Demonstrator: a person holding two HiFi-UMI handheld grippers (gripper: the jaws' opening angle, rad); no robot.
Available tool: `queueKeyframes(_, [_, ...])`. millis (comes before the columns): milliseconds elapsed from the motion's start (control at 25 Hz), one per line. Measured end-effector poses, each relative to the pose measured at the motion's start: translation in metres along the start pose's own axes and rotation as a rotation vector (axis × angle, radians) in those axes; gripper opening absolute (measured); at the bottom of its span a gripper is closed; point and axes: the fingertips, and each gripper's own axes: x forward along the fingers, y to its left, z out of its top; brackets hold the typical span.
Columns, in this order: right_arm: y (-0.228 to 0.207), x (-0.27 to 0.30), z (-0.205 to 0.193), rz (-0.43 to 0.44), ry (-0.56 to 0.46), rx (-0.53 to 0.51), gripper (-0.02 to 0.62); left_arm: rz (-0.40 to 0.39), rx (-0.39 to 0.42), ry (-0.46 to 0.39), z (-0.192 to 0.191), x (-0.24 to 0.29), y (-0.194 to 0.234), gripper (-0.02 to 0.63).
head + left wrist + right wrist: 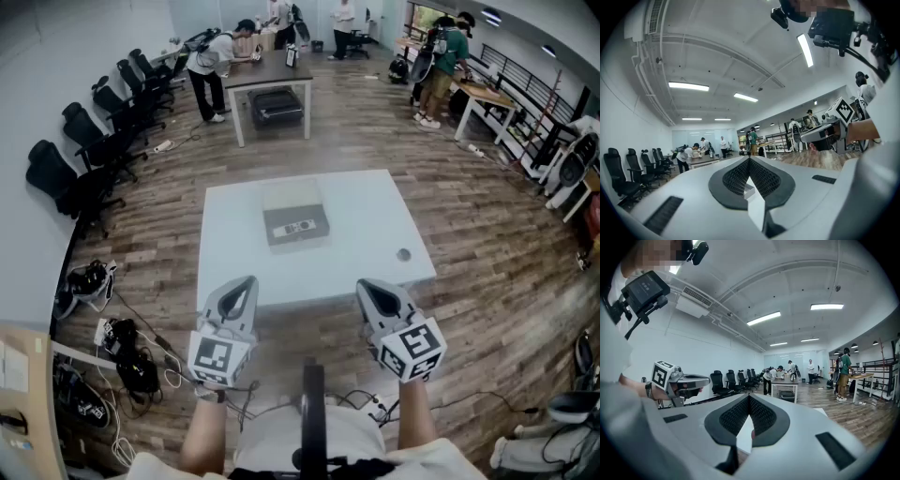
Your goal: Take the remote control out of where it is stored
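A flat grey box (295, 214) lies on the white table (366, 211), a little left of its middle. The remote control (298, 228), dark with pale buttons, rests in the box's near half. Both grippers hover level at the table's near edge, well short of the box and apart from it. The left gripper (243, 285) has its jaws together with nothing between them, as the left gripper view (749, 158) confirms. The right gripper (368, 286) is shut and empty too, its tips meeting in the right gripper view (749, 396).
A small round thing (403, 254) sits near the table's right front corner. Black office chairs (84, 141) line the left wall, and cables and bags (122, 347) lie on the floor at left. Farther off stand another table (267, 80) and several people.
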Motion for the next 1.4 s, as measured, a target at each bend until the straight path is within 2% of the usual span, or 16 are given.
queueKeyframes(200, [-0.002, -0.009, 0.005, 0.049, -0.033, 0.031, -0.002, 0.008, -0.005, -0.001, 0.008, 0.005, -0.011, -0.011])
queueKeyframes(360, [-0.011, -0.012, 0.005, 0.058, -0.030, 0.029, -0.002, 0.020, -0.002, 0.003, 0.011, 0.012, -0.021, -0.011])
queueKeyframes(600, [-0.018, -0.024, -0.003, 0.146, 0.003, -0.004, -0.002, 0.032, 0.019, 0.023, 0.011, 0.019, -0.048, -0.011])
queueKeyframes(800, [-0.025, -0.027, -0.009, 0.196, 0.002, 0.033, -0.002, 0.063, -0.002, 0.042, 0.005, 0.020, -0.060, -0.011])
queueKeyframes(1000, [-0.027, -0.025, -0.013, 0.231, 0.005, 0.003, -0.002, 0.078, -0.029, 0.059, -0.006, 0.027, -0.064, -0.011])
queueKeyframes(1400, [-0.058, 0.009, -0.009, 0.242, -0.022, 0.047, -0.002, 0.059, -0.042, 0.042, -0.012, 0.073, -0.046, -0.011])
